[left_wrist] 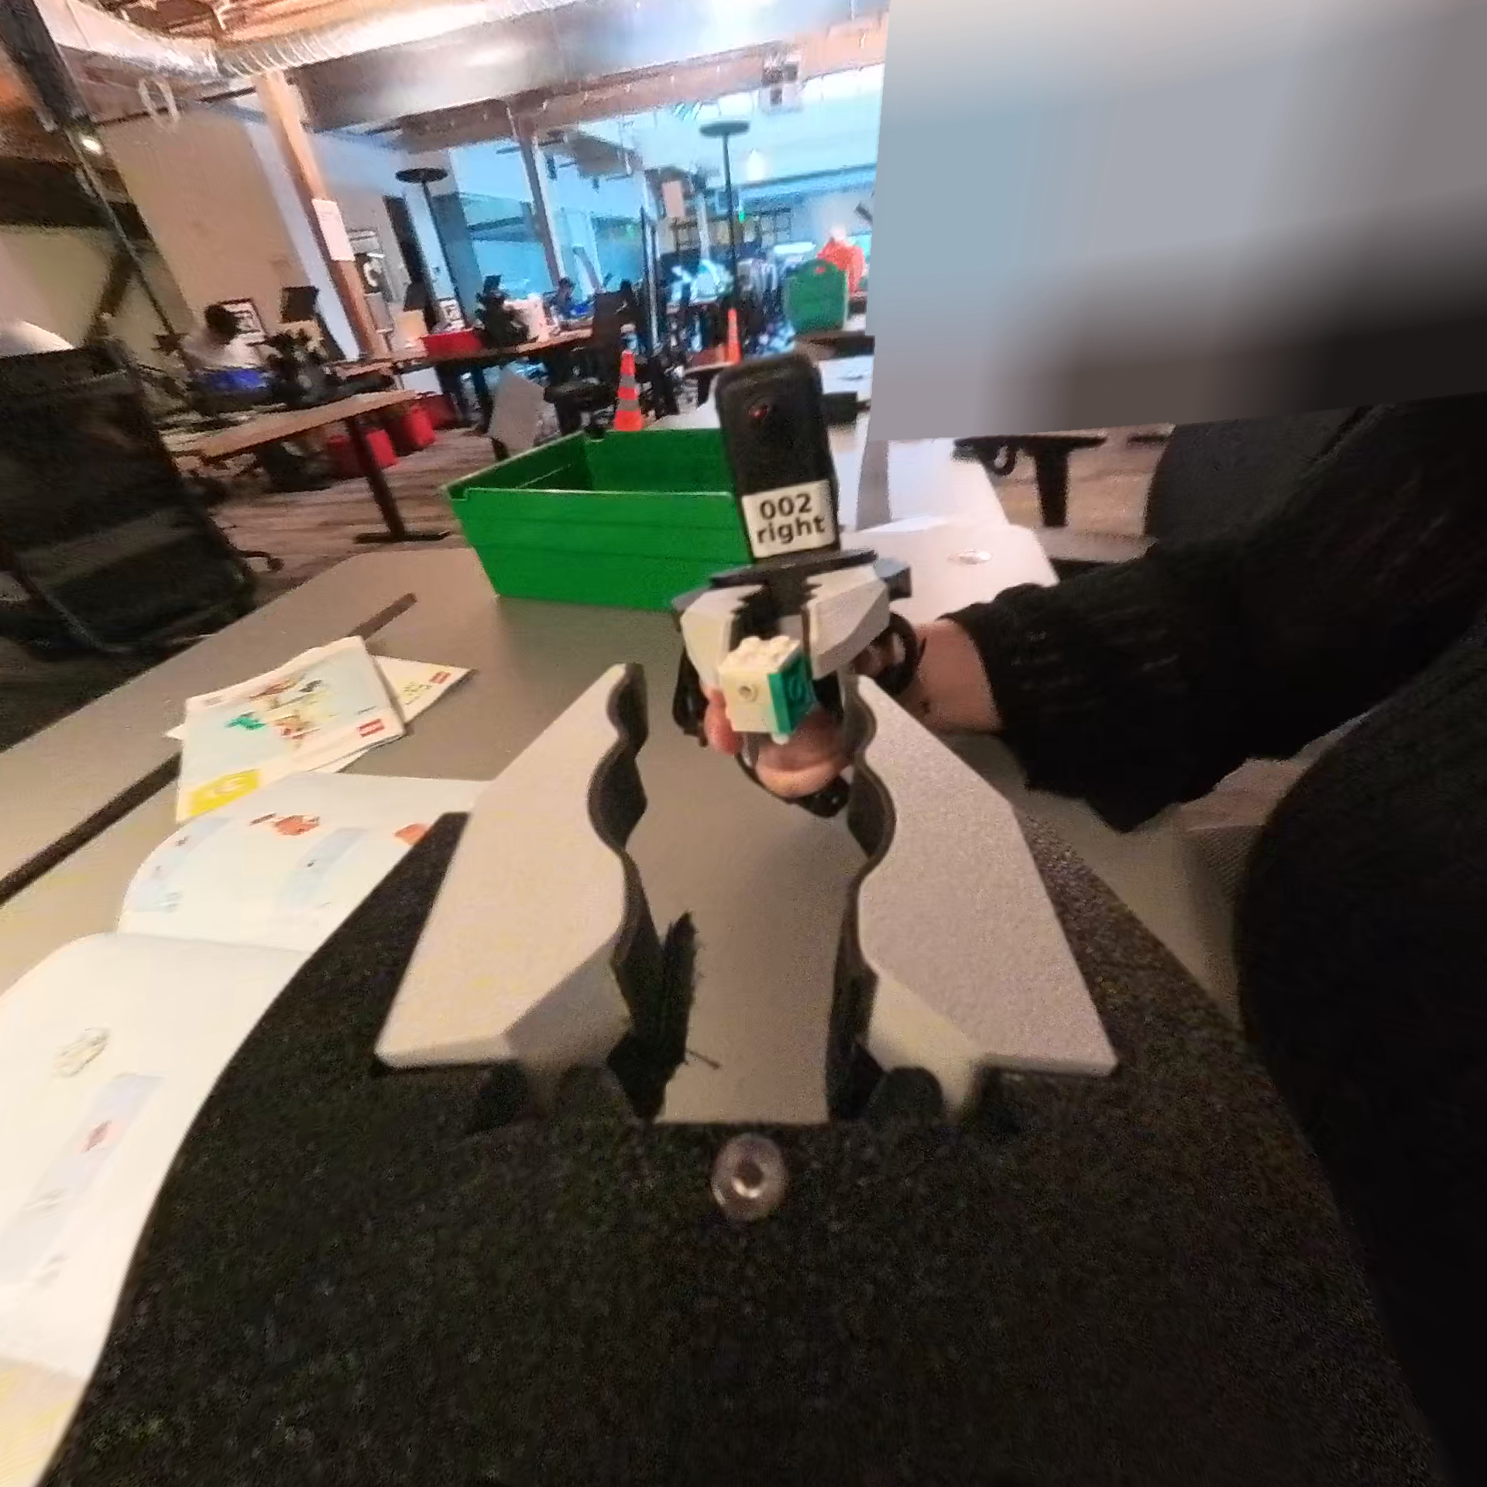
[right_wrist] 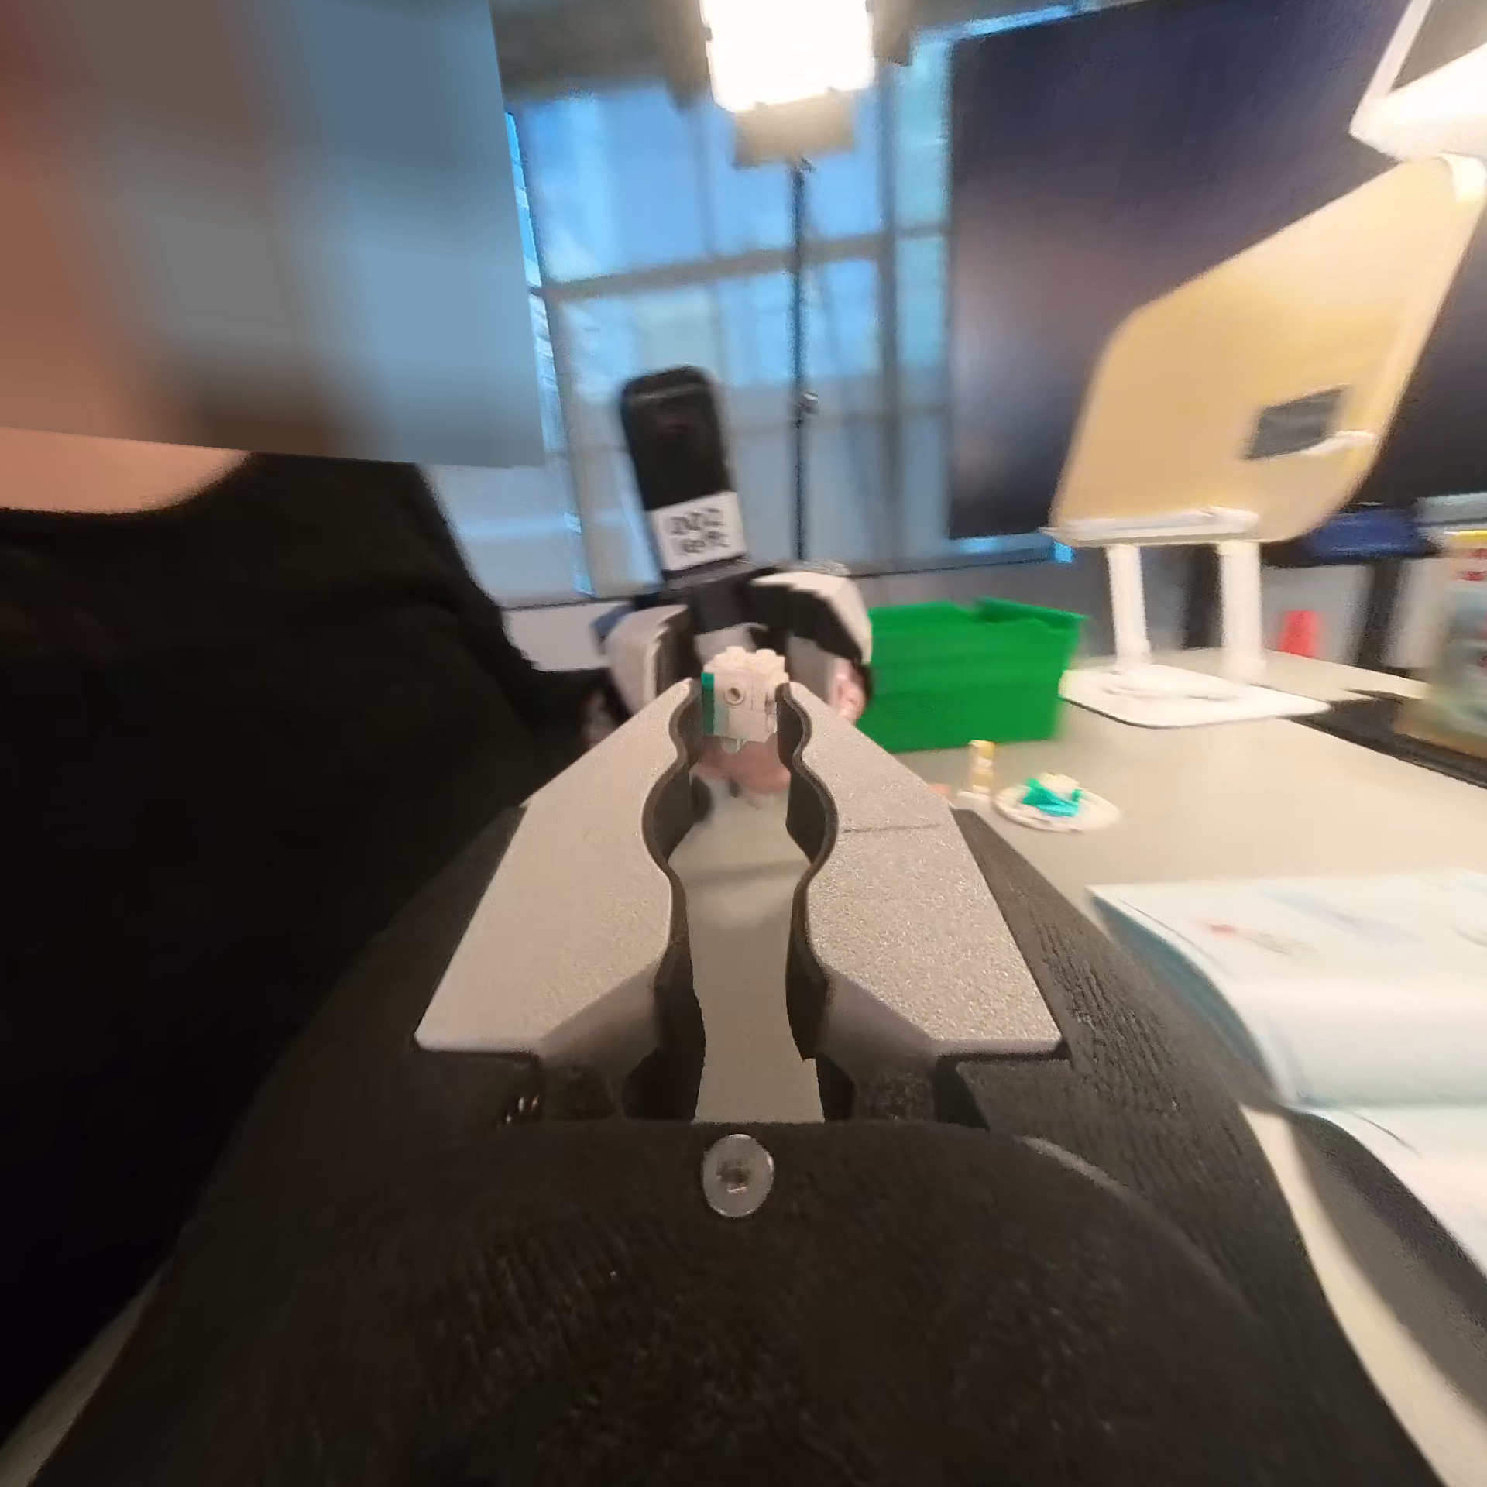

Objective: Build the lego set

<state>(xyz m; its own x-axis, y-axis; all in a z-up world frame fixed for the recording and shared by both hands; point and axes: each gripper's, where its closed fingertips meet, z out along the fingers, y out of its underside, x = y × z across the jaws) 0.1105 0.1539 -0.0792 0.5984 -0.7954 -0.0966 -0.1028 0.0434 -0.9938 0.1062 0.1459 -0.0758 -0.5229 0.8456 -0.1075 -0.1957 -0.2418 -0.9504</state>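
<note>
- You hold two tongs, facing each other above the grey surface (left_wrist: 499, 636).
- Your right tongs (right_wrist: 739, 708) are clamped on one small lego block (right_wrist: 736, 710), white with a teal side, right at their tips.
- Your left tongs (left_wrist: 744, 684) stand spread, with nothing between their fingers; the block (left_wrist: 763, 694) sits just past their tips, in line with the gap.
- The left wrist view shows the right tongs from the front, the block's teal face turned to the camera, and your hand (left_wrist: 949, 684) in a black sleeve behind them.
- Only the left wrist view shows the small booklets (left_wrist: 298, 716), at least two overlapping, and one large open booklet (left_wrist: 241, 901) on the surface to the left.
- Only the right wrist view shows one small plate (right_wrist: 1046, 809) with teal and white pieces (right_wrist: 1050, 790) and one small yellowish piece (right_wrist: 982, 764) standing beside it.
- Both views show one green bin (left_wrist: 595, 531) on the surface behind the tongs.
- The right wrist view is blurred, so finer detail of the pieces cannot be told.
</note>
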